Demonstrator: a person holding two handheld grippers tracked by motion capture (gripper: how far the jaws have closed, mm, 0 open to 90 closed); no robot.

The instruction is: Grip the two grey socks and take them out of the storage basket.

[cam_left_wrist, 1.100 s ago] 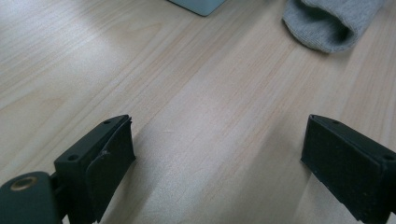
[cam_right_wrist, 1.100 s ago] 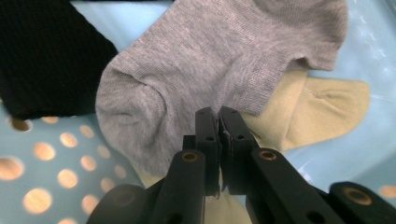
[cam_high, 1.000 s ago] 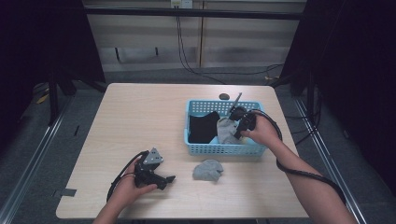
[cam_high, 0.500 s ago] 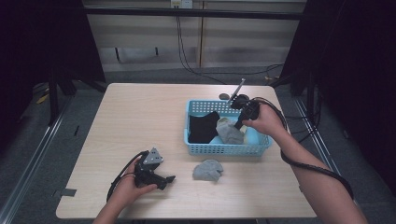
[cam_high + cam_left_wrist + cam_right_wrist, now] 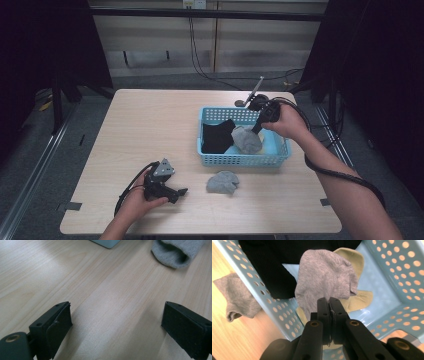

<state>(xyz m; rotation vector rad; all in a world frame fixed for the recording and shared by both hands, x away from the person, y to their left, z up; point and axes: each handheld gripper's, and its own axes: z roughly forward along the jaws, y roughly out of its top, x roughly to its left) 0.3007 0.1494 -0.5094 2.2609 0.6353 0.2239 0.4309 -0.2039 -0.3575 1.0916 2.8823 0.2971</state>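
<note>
A blue plastic basket [image 5: 240,160] stands right of the table's middle. My right gripper [image 5: 256,129] hangs over it, jaws pressed together on the edge of a grey sock [image 5: 246,140], which dangles inside the basket. In the right gripper view the gripper [image 5: 329,302] pinches that grey sock [image 5: 324,275] above a black garment [image 5: 269,265] and a beige sock [image 5: 352,257]. A second grey sock [image 5: 223,181] lies on the table in front of the basket. My left gripper [image 5: 180,192] rests low at the front left, open, with bare wood between its fingers [image 5: 60,320].
The black garment [image 5: 217,136] fills the basket's left half. A black round object and a thin rod [image 5: 255,92] lie at the table's far edge behind the basket. The second grey sock [image 5: 177,252] lies ahead of the left jaws. Cables trail from both grippers.
My right gripper has drawn back toward the basket's far right and risen, carrying the grey sock with it. The left gripper has stayed put.
</note>
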